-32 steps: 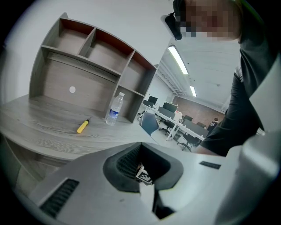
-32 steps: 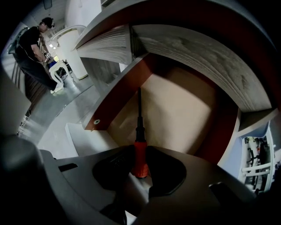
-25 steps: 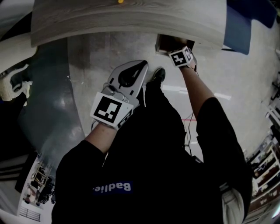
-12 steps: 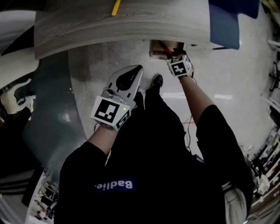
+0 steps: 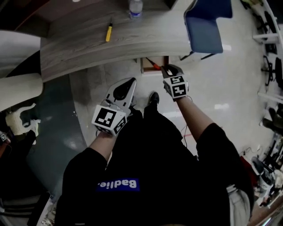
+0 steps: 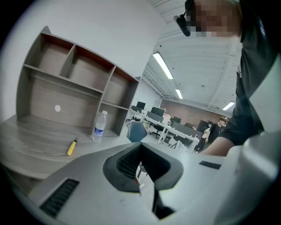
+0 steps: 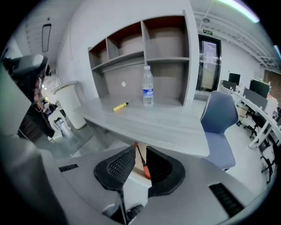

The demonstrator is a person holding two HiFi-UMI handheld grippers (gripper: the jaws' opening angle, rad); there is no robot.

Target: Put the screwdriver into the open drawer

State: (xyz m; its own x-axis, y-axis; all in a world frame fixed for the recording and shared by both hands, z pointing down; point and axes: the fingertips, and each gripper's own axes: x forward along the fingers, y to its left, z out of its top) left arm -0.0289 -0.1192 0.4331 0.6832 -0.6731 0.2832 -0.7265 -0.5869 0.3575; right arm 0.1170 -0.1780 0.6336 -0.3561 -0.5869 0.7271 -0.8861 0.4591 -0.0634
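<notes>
An orange-handled screwdriver (image 5: 153, 64) lies in the open drawer (image 5: 143, 66) under the grey desk's edge. My right gripper (image 5: 167, 67) hangs just above and in front of the drawer. Its jaws are closing with nothing between them. In the right gripper view, the screwdriver (image 7: 143, 166) shows through the gap of that gripper (image 7: 140, 148), lying further down in the drawer. My left gripper (image 5: 131, 81) is held over the floor to the left, with its pads together and holding nothing (image 6: 140, 146). A yellow screwdriver (image 5: 108, 33) rests on the desktop.
A water bottle (image 5: 135, 6) stands on the desk (image 5: 132, 42) in front of a shelf unit (image 7: 145, 48). A blue chair (image 5: 205, 22) is at the desk's right end. The person's shoe (image 5: 153, 98) is on the floor below the drawer.
The right gripper has lifted up and back out of the drawer, and the orange screwdriver stays inside. The left gripper has risen a little. More of the desktop shows now.
</notes>
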